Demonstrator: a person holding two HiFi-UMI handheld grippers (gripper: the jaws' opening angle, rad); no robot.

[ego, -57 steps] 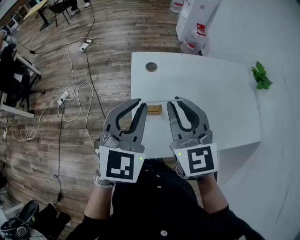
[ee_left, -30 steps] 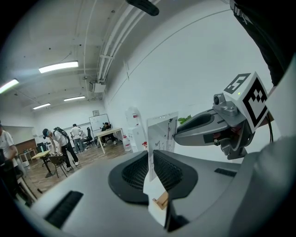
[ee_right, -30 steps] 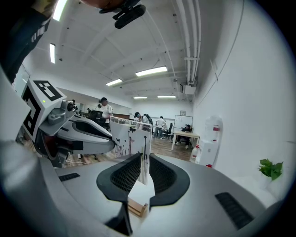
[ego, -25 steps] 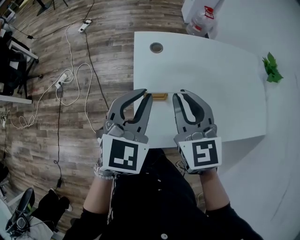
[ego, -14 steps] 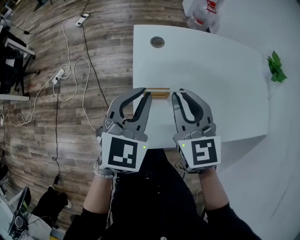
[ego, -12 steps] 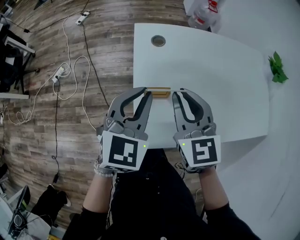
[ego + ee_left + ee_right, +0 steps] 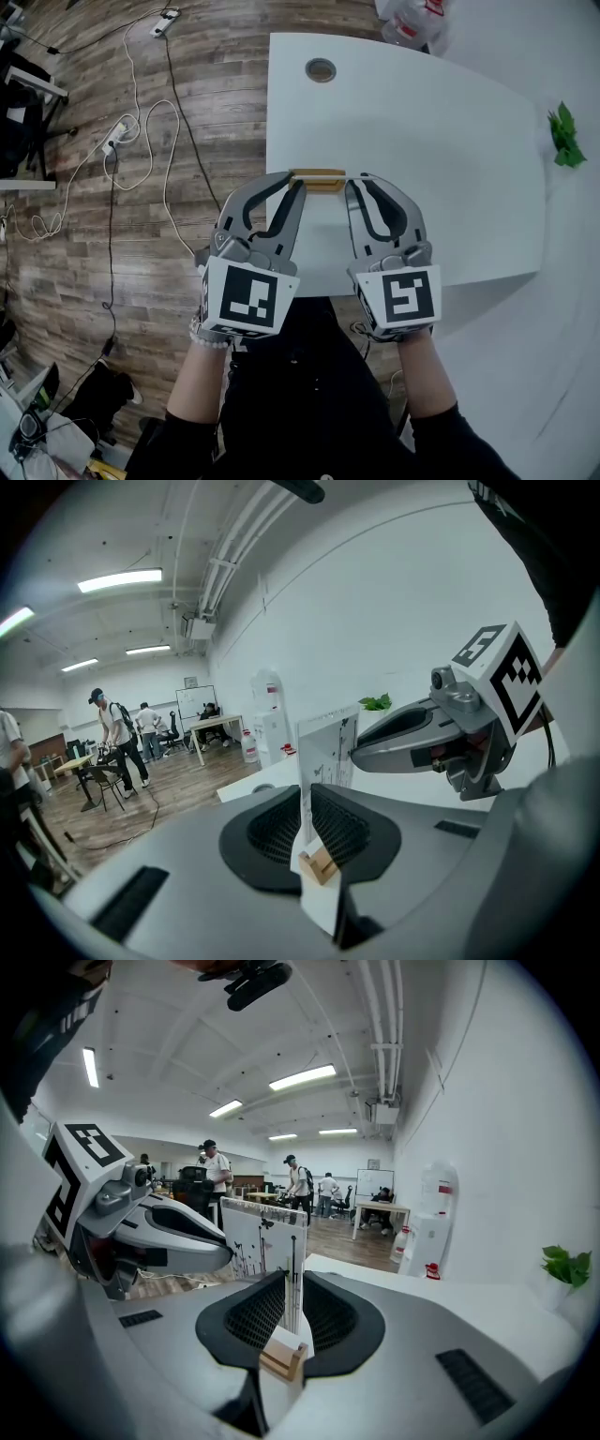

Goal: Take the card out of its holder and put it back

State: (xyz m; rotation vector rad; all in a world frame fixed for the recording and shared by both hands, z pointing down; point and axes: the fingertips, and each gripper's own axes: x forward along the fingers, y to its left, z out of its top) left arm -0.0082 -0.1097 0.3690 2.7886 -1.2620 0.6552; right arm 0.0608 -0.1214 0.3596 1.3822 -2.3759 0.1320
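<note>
A light wooden holder lies near the white table's left edge, with a white printed card standing upright in it. My left gripper is at the holder's left end and my right gripper at its right end. In the left gripper view the jaws leave only a slit, and the card's end edge and the holder's end sit in it. The right gripper view shows the same: jaws close around the card's near edge above the holder.
The table has a round cable hole at the back and a small green plant at the far right. Cables and a power strip lie on the wooden floor to the left. Several people stand far off in the room.
Since 2.3 s ago both grippers have moved forward to the ends of the holder. Over the last second they have stayed there, with jaw spacing unchanged.
</note>
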